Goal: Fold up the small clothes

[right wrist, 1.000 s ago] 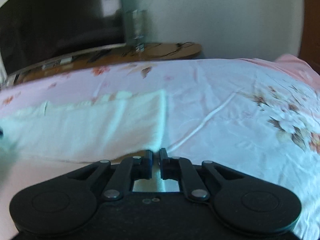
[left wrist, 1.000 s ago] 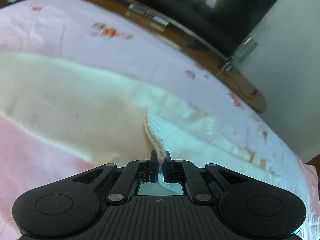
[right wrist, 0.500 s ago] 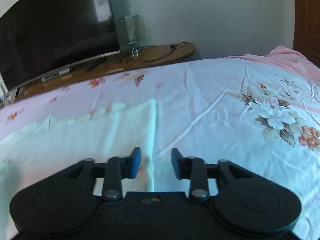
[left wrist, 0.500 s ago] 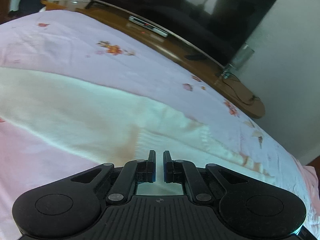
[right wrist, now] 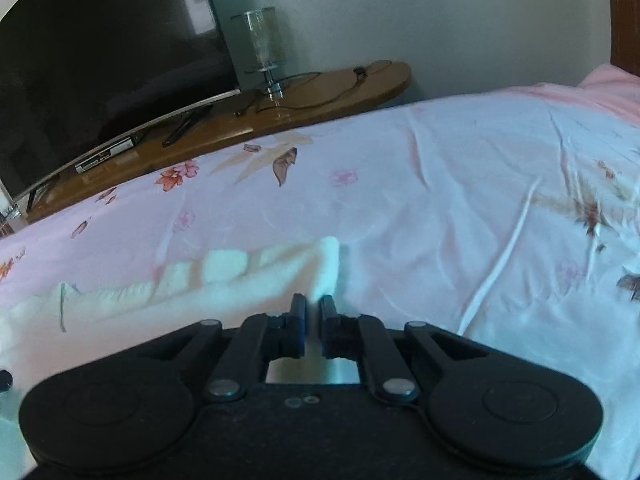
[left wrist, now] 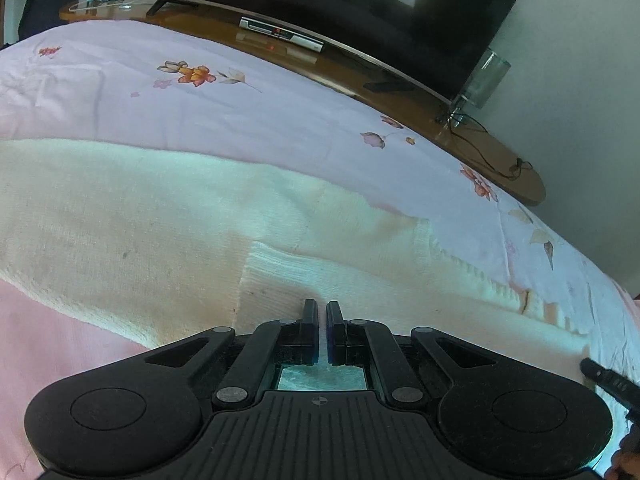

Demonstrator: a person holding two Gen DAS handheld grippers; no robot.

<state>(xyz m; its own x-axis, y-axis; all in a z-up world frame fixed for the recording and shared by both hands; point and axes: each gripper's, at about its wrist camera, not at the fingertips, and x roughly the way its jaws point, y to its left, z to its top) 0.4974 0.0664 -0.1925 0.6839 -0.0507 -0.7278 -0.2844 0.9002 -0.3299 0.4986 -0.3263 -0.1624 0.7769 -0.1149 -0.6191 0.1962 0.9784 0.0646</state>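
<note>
A cream knit garment (left wrist: 160,220) lies spread on the pink floral bedsheet (left wrist: 240,100). A ribbed part (left wrist: 288,264) is folded over on top of it. My left gripper (left wrist: 322,312) hovers just above that ribbed fold, shut, with nothing between its pads. In the right wrist view the garment's scalloped far edge (right wrist: 224,264) ends at a corner (right wrist: 330,260) just ahead of my right gripper (right wrist: 313,304). That gripper is shut and I see no cloth pinched in it. Its dark tip (left wrist: 600,372) shows at the garment's right end in the left wrist view.
Beyond the bed runs a curved wooden stand (left wrist: 340,64) with a large dark television (right wrist: 100,60), a set-top box (left wrist: 280,34), a glass lamp (right wrist: 262,40) and cables (left wrist: 480,144). Pink bedding (right wrist: 600,84) rises at the far right. A hand (left wrist: 628,466) shows at the lower right.
My left gripper let go of the ribbed edge, which now lies flat on the garment. My right gripper opened over the garment's right edge, shut again and moved forward toward the far corner.
</note>
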